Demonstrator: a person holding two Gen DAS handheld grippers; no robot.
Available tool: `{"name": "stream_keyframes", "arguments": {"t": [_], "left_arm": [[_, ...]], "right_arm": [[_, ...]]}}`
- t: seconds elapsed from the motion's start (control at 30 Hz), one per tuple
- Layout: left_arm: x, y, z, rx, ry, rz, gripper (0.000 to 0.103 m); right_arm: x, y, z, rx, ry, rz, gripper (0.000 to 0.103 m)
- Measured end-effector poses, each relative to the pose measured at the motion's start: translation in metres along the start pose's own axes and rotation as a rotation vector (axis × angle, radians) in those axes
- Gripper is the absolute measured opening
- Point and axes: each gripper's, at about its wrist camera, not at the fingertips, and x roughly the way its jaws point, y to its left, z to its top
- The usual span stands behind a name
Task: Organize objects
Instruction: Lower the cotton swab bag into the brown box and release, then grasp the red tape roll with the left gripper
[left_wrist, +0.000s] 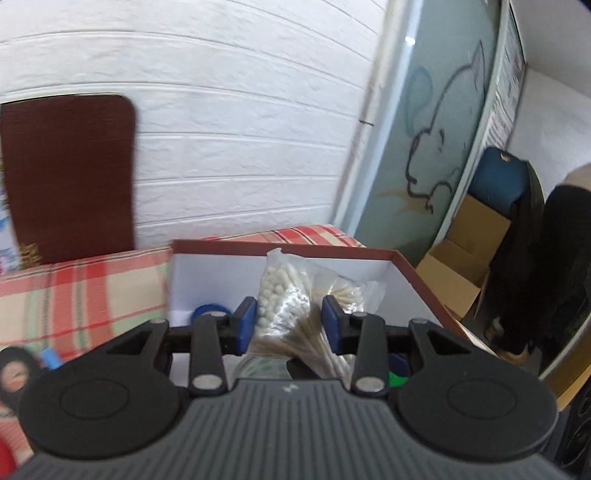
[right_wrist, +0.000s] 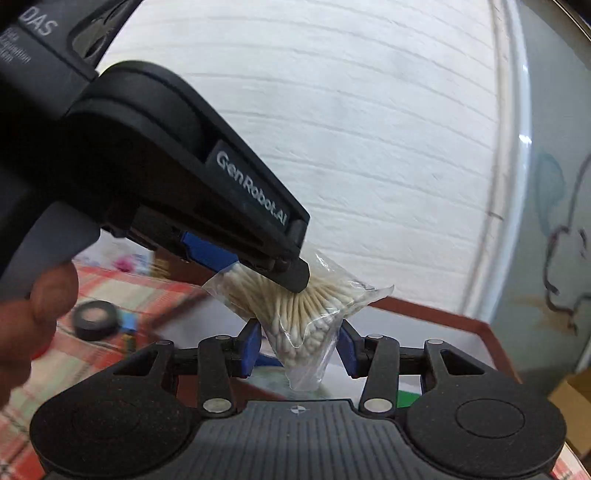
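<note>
Over the table (left_wrist: 85, 291), plaid-clothed in red and cream: one open box (left_wrist: 413, 275), red-brown rim, white inside, standing toward the table's far right corner beside the white wall.

Contents seen low in the box: a blue item and a green item, both mostly hidden; unidentified.

Left gripper (left_wrist: 288, 319): blue pads pressed against a clear bag of cotton swabs (left_wrist: 284, 295), holding it at the middle of the sticks, above the box interior. In the right wrist view this gripper (right_wrist: 291, 275) reaches in from the upper left and the bag (right_wrist: 295, 314) fans out below it.

Right gripper (right_wrist: 299, 349): pads spread wide, one on each side of the bag's lower end, not visibly pressing it; it holds nothing.

Bag, long axis: roughly upright, running from the left gripper down into the gap of the right.

Judgement: the box floor lies directly beneath, so release turns on lowering straight down.

Also present: black tape roll (right_wrist: 96, 319), on the table left of the box.
</note>
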Motion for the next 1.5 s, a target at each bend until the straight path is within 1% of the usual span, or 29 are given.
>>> {"name": "stream_keyframes", "arguments": {"t": [0.07, 0.1, 0.17, 0.23, 0.3, 0.33, 0.4, 0.47, 0.5, 0.53, 0.6, 0.63, 0.7, 0.73, 0.8, 0.87, 0.93, 0.97, 1.0, 1.07, 1.13, 1.17, 1.2, 1.23, 1.27, 1.33, 1.4, 1.47, 1.5], "left_arm": [[0.03, -0.014, 0.005, 0.036, 0.017, 0.01, 0.044], [0.042, -0.02, 0.006, 0.048, 0.034, 0.028, 0.047], [0.06, -0.025, 0.005, 0.064, 0.062, 0.064, 0.047], [0.063, -0.023, 0.001, 0.064, 0.078, 0.085, 0.047], [0.052, -0.02, -0.004, 0.053, 0.074, 0.078, 0.047], [0.042, -0.02, -0.006, 0.054, 0.057, 0.077, 0.047], [0.014, -0.021, -0.013, 0.081, 0.015, 0.075, 0.047], [-0.019, -0.018, -0.023, 0.1, -0.026, 0.068, 0.047], [-0.035, -0.014, -0.029, 0.096, -0.044, 0.065, 0.047], [-0.053, -0.008, -0.036, 0.089, -0.06, 0.07, 0.047], [-0.084, 0.009, -0.053, 0.055, -0.076, 0.092, 0.047], [-0.098, 0.021, -0.063, 0.021, -0.074, 0.11, 0.047], [-0.123, 0.05, -0.086, -0.063, -0.053, 0.173, 0.047], [-0.133, 0.065, -0.097, -0.1, -0.037, 0.215, 0.047], [-0.147, 0.104, -0.119, -0.189, 0.013, 0.333, 0.047], [-0.159, 0.145, -0.137, -0.288, 0.08, 0.485, 0.047], [-0.168, 0.184, -0.151, -0.388, 0.147, 0.622, 0.046], [-0.174, 0.202, -0.159, -0.447, 0.174, 0.671, 0.045], [-0.183, 0.218, -0.166, -0.511, 0.179, 0.691, 0.044], [-0.203, 0.233, -0.171, -0.589, 0.122, 0.649, 0.044], [-0.211, 0.235, -0.172, -0.594, 0.114, 0.654, 0.045], [-0.211, 0.236, -0.172, -0.59, 0.115, 0.656, 0.045], [-0.211, 0.236, -0.172, -0.595, 0.116, 0.645, 0.045], [-0.21, 0.236, -0.171, -0.603, 0.115, 0.625, 0.045], [-0.207, 0.233, -0.169, -0.607, 0.114, 0.601, 0.045], [-0.204, 0.225, -0.165, -0.587, 0.111, 0.564, 0.045], [-0.198, 0.216, -0.159, -0.559, 0.116, 0.521, 0.045], [-0.19, 0.204, -0.153, -0.54, 0.129, 0.437, 0.045], [-0.184, 0.195, -0.15, -0.524, 0.14, 0.393, 0.045]], "right_arm": [[0.019, -0.016, -0.002, 0.028, 0.039, -0.072, 0.053], [0.028, -0.023, -0.003, 0.041, 0.056, -0.111, 0.06], [0.04, -0.035, -0.004, 0.074, 0.079, -0.159, 0.06], [0.041, -0.044, -0.007, 0.119, 0.081, -0.162, 0.061], [0.034, -0.045, -0.008, 0.135, 0.059, -0.153, 0.061], [0.028, -0.043, -0.009, 0.141, 0.04, -0.151, 0.06], [0.008, -0.041, -0.013, 0.171, -0.017, -0.132, 0.06], [-0.011, -0.03, -0.016, 0.188, -0.084, -0.107, 0.06], [-0.024, -0.026, -0.019, 0.193, -0.116, -0.085, 0.06], [-0.028, -0.014, -0.017, 0.191, -0.139, -0.061, 0.06], [-0.042, 0.009, -0.016, 0.15, -0.176, 0.004, 0.06], [-0.045, 0.021, -0.016, 0.116, -0.184, 0.043, 0.06], [-0.045, 0.05, -0.014, 0.033, -0.164, 0.161, 0.06], [-0.047, 0.068, -0.013, -0.011, -0.139, 0.237, 0.06], [-0.038, 0.097, -0.013, -0.086, -0.06, 0.383, 0.06], [-0.024, 0.128, -0.013, -0.153, 0.034, 0.498, 0.061], [-0.002, 0.16, -0.014, -0.222, 0.11, 0.55, 0.061], [0.006, 0.178, -0.012, -0.248, 0.145, 0.578, 0.061], [0.013, 0.194, -0.01, -0.265, 0.168, 0.604, 0.061], [0.029, 0.22, -0.004, -0.291, 0.184, 0.633, 0.064], [0.046, 0.243, 0.002, -0.314, 0.182, 0.626, 0.074], [0.059, 0.253, 0.006, -0.322, 0.194, 0.615, 0.073], [0.068, 0.261, 0.006, -0.328, 0.211, 0.604, 0.069], [0.079, 0.263, 0.007, -0.322, 0.235, 0.608, 0.07], [0.083, 0.261, 0.006, -0.288, 0.246, 0.624, 0.07], [0.075, 0.252, 0.002, -0.266, 0.252, 0.631, 0.07], [0.054, 0.239, -0.006, -0.28, 0.247, 0.619, 0.07], [0.025, 0.222, -0.018, -0.292, 0.237, 0.613, 0.07], [0.013, 0.216, -0.024, -0.293, 0.231, 0.594, 0.07]]}}
